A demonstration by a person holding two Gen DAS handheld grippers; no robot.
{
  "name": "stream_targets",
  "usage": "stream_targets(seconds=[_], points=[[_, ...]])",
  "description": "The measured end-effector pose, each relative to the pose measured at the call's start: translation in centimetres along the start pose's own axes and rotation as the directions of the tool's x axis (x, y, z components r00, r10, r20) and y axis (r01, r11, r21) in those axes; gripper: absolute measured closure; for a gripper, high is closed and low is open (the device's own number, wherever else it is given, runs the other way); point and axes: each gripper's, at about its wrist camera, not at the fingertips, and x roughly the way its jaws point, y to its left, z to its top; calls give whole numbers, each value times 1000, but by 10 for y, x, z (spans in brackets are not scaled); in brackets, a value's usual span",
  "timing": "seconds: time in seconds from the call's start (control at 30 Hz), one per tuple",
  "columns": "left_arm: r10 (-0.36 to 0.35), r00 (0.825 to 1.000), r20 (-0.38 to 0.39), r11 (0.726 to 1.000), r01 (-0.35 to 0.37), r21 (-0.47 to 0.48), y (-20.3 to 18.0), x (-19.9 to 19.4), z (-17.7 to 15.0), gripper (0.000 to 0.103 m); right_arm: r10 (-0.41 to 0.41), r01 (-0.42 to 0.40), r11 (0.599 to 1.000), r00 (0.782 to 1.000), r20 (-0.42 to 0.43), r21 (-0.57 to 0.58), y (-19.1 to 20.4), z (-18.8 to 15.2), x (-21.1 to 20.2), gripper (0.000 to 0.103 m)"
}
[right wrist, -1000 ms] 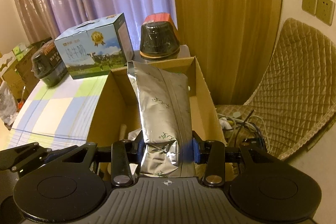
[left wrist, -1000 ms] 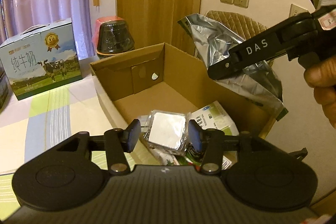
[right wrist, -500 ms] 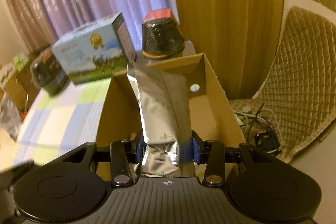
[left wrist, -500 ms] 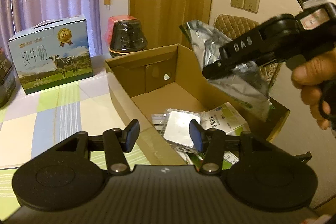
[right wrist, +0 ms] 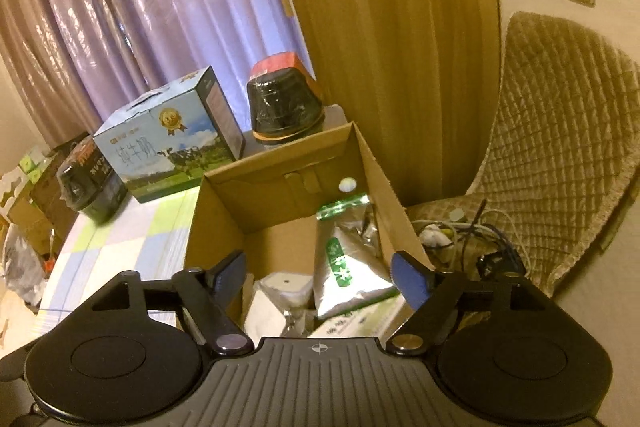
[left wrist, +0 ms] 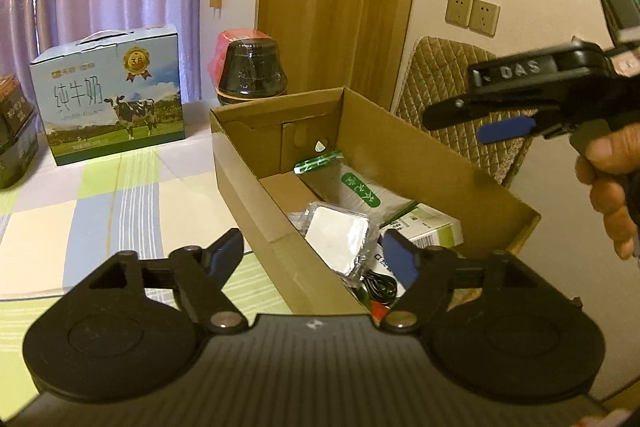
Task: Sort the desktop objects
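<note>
A silver foil pouch [right wrist: 346, 263] with a green sealed strip and green printing is seen lying inside the open cardboard box [left wrist: 420, 155], propped against its right wall on the checked tablecloth [left wrist: 100, 211]. Both the right gripper [right wrist: 320, 277] and the left gripper [left wrist: 316, 253] are held spread wide and empty above the box. A white square packet [left wrist: 338, 241] and a green-and-white carton [left wrist: 430, 229] are partly hidden; a black cable beneath them is hard to make out.

Brown cardboard box [left wrist: 404, 155], silver pouch [right wrist: 346, 267] with green markings, checked pastel tablecloth [left wrist: 100, 211], blue-green milk carton [left wrist: 108, 95] showing 1 cow, purple curtains [right wrist: 140, 7].
</note>
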Motion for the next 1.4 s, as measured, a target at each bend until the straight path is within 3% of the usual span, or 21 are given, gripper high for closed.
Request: stream_targets(seconds=[0.33, 0.8, 0.93, 1.4], points=[[19, 1000, 0, 998, -19, -65, -21, -48, -7, 1, 11, -11, 1000, 1000, 29, 2, 4, -34, -68, 4], [99, 992, -78, 985, -109, -131, -45, -106, -34, 1, -24, 23, 1000, 999, 38, 10, 13, -90, -142, 2], [63, 994, -86, 982, -78, -174, -50, -124, -41, 1, -25, 25, 1000, 998, 54, 7, 17, -102, -161, 2], [78, 992, -98, 974, -97, -205, -64, -164, -58, 1, -31, 38, 996, 996, 84, -83, 48, -126, -199, 2]])
